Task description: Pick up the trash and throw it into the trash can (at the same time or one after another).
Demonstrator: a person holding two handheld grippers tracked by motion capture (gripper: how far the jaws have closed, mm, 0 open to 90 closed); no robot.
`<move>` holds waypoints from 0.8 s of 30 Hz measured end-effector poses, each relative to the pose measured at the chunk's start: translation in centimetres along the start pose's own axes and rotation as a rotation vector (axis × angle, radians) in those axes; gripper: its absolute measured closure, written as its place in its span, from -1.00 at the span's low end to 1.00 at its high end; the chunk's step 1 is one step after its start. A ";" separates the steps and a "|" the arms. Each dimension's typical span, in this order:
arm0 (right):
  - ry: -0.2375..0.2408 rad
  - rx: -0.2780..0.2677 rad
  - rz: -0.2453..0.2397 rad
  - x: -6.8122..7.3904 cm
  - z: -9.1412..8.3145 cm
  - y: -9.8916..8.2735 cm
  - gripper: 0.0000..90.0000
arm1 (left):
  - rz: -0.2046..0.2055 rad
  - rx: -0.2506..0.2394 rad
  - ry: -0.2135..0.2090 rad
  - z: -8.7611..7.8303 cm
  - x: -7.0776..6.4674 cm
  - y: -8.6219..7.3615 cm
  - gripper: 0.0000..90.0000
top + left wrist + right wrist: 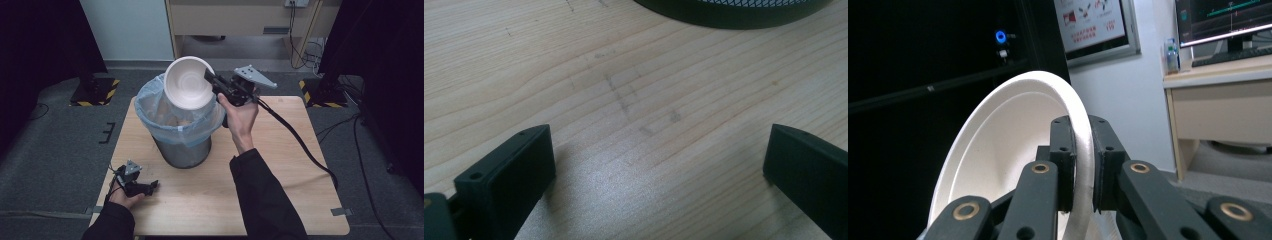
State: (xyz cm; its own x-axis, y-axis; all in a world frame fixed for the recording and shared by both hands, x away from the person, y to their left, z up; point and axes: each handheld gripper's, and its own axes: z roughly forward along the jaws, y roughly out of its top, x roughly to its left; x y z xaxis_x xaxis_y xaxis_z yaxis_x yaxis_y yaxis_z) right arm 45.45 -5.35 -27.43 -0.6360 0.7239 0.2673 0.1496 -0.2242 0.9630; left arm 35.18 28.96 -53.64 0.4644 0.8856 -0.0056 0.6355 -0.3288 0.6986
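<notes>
Left hand-held gripper (pixel 150 187) — bin (pixel 734 12) cropped

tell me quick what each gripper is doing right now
Left gripper: open, empty, low over the table.
Right gripper: shut on the white bowl, tilted over the bin.

The table (pixel 280 195) is pale wood, matt, its grain plain and faintly scuffed. The bin (pixel 182 150) looks like dull grey metal, lined with a thin, crinkled, translucent blue plastic bag (pixel 150 107). The bowl (pixel 189 83) is white, smooth and matt, paper-like. Both grippers' jaws are matt black plastic with brass-coloured rivets.
</notes>
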 end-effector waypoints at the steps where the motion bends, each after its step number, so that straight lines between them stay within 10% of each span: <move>1: -0.001 0.000 0.008 0.1 0.5 -0.3 0.83 | 0.000 0.000 -0.001 0.0 0.0 0.0 -1.00; 10: 0.028 0.080 -0.005 -0.6 0.6 -1.2 0.22 | 0.001 -0.001 0.000 0.0 0.0 0.0 -1.00; 13: -0.009 0.096 -0.045 -2.5 -2.4 -1.2 -0.13 | 0.002 0.002 0.000 0.0 0.0 0.0 -1.00; 24: -0.070 0.257 -0.050 -7.9 -10.5 -6.4 -0.45 | 0.002 0.002 0.001 0.0 0.0 0.0 -1.00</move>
State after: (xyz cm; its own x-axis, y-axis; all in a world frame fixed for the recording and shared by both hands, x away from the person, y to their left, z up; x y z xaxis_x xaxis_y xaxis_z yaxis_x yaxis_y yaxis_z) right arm 41.61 -16.51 -36.07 -0.5949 0.7754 0.2119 0.3117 -0.0205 0.9500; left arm 35.17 28.95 -53.64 0.4648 0.8854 -0.0037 0.6357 -0.3308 0.6975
